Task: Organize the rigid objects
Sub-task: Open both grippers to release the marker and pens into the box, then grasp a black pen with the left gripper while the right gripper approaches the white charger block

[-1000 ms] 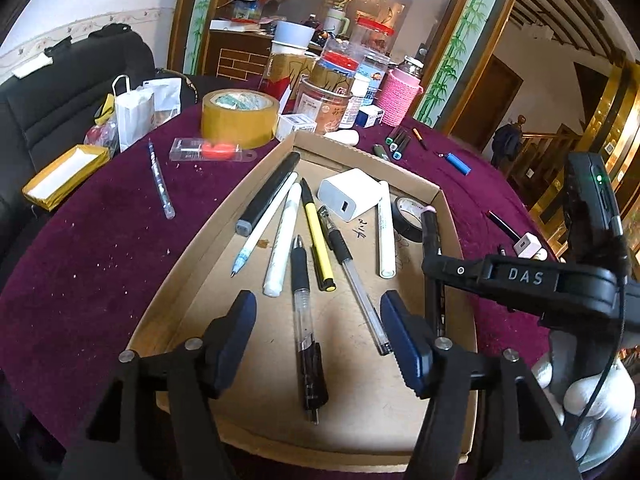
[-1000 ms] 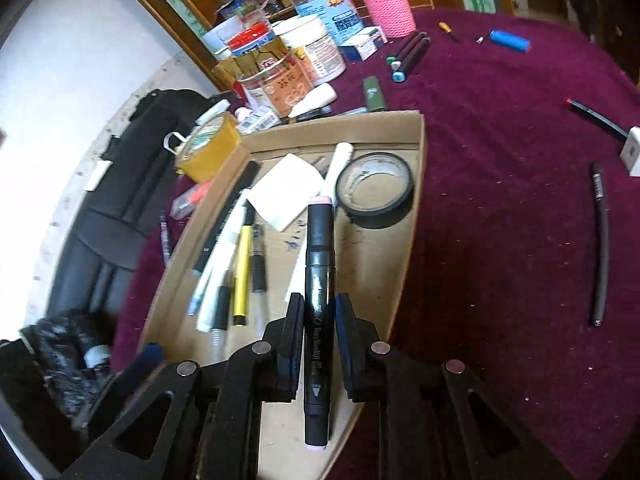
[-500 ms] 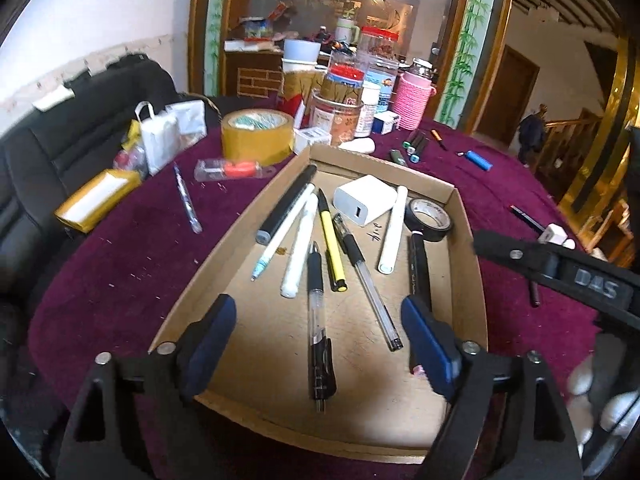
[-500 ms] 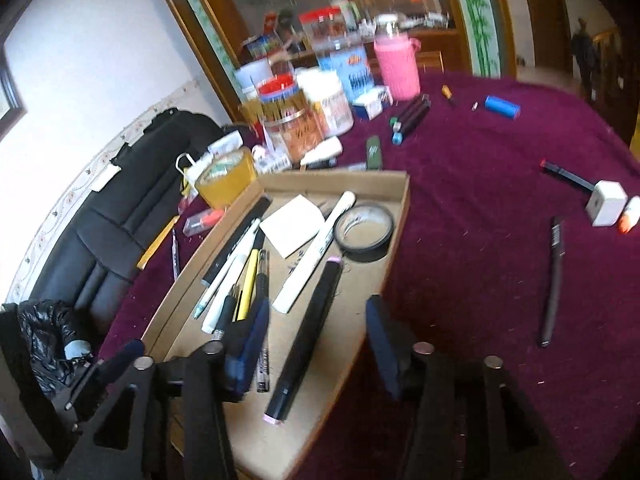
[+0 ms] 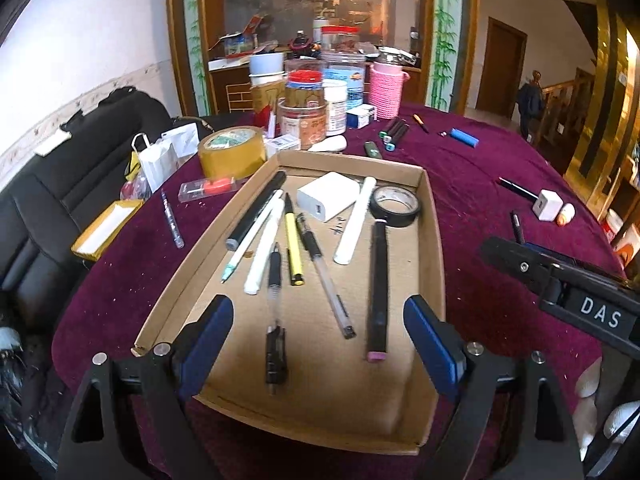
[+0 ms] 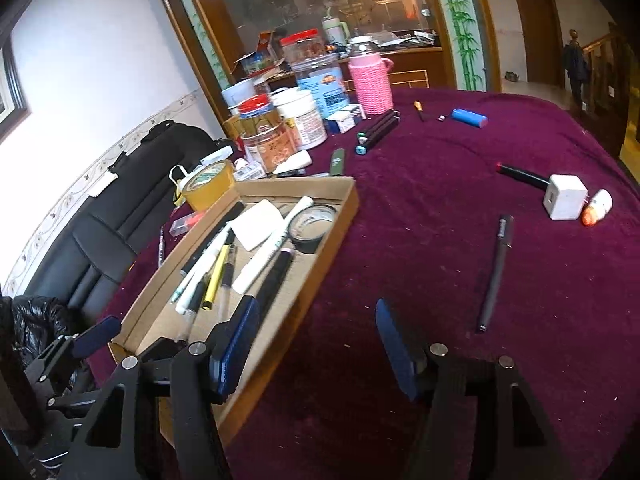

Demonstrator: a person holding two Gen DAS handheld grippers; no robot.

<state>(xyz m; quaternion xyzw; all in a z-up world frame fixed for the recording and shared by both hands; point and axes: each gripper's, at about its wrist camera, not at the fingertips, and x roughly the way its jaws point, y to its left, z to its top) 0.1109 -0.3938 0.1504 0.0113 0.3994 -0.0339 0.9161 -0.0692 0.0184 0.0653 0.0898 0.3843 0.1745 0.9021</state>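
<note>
Purple velvet cloth covers the round worktop (image 6: 440, 208), and clutter is seen on every side. Left claw (image 5: 318, 344) is held released, its blue pads spread wide above the near end of the cardboard tray (image 5: 434, 240), nothing gripped. Right claw (image 6: 316, 344) is likewise held released, one pad over the tray's right wall, the other over bare cloth.

Straight ahead of the left claw, the black marker (image 5: 378, 284) is seen lying flat in the tray: a long dark barrel, a pale pink cap end nearest the camera, its far end touching the roll of black tape (image 5: 395, 205). Beside it lie a clear gel pen (image 5: 326, 280), a yellow pen (image 5: 294, 246), a white marker (image 5: 356, 220) and a white charger block (image 5: 328, 201).

Farther out on the cloth, a slim black pen (image 6: 494, 274) is found well apart from the tray, with a white cube adapter (image 6: 565, 197) beyond it. Jars and a pink knitted bottle (image 6: 370, 86) are grouped at the far edge.
</note>
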